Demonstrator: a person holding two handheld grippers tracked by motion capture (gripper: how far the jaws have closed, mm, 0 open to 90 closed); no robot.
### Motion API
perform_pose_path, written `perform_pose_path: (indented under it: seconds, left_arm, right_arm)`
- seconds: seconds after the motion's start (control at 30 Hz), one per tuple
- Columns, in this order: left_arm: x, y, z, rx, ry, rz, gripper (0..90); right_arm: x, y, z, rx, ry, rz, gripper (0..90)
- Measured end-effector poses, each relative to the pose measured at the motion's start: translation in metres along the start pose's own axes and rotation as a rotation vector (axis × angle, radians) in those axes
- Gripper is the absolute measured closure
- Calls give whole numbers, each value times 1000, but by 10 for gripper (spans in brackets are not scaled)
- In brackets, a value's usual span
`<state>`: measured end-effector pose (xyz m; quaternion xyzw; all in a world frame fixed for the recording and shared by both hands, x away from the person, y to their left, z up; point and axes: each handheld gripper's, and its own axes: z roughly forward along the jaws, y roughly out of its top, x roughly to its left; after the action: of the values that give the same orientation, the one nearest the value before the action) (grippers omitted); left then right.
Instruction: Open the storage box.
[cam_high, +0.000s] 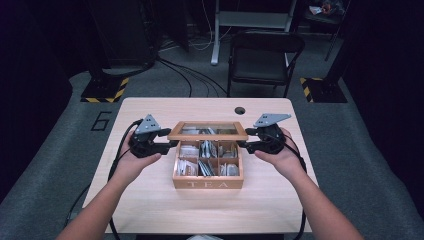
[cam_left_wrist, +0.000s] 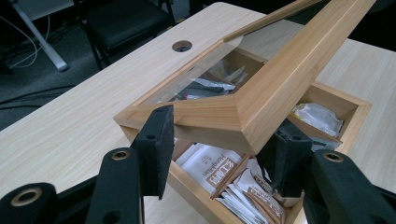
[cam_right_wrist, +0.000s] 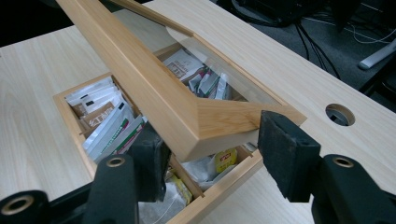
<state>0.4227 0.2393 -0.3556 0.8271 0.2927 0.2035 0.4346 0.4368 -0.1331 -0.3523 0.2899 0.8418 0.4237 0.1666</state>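
A wooden tea box marked TEA stands mid-table, its compartments packed with tea bags. Its glass-paned lid is tilted up, front edge raised off the box. My left gripper grips the lid's front left corner, my right gripper the front right corner. In the left gripper view the lid corner sits between the pads of the left gripper, above the tea bags. In the right gripper view the right gripper clamps the other corner of the lid over the tea bags.
The pale wooden table has a round cable hole near its far edge. A black chair stands behind the table, and cables lie on the floor beyond. Both forearms come in from the near edge.
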Motion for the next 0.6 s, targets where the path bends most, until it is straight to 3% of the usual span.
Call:
perform_pose_path:
  seconds: [0.13,0.33,0.4,0.6]
  left_arm:
    - [4,5,0,3,-7,2,498]
    - [13,17,1,0,-5,-26,516]
    - [15,22,2,-4,4,-38,521]
    - [21,31,5,-2,20,-39,536]
  right_arm:
    - [-6,0,3,-26,4,4,441]
    - [-11,2,5,-89,-59,-22,430]
    - [-14,2,8,-76,-72,-34,428]
    - [-28,0,20,-36,-74,28,443]
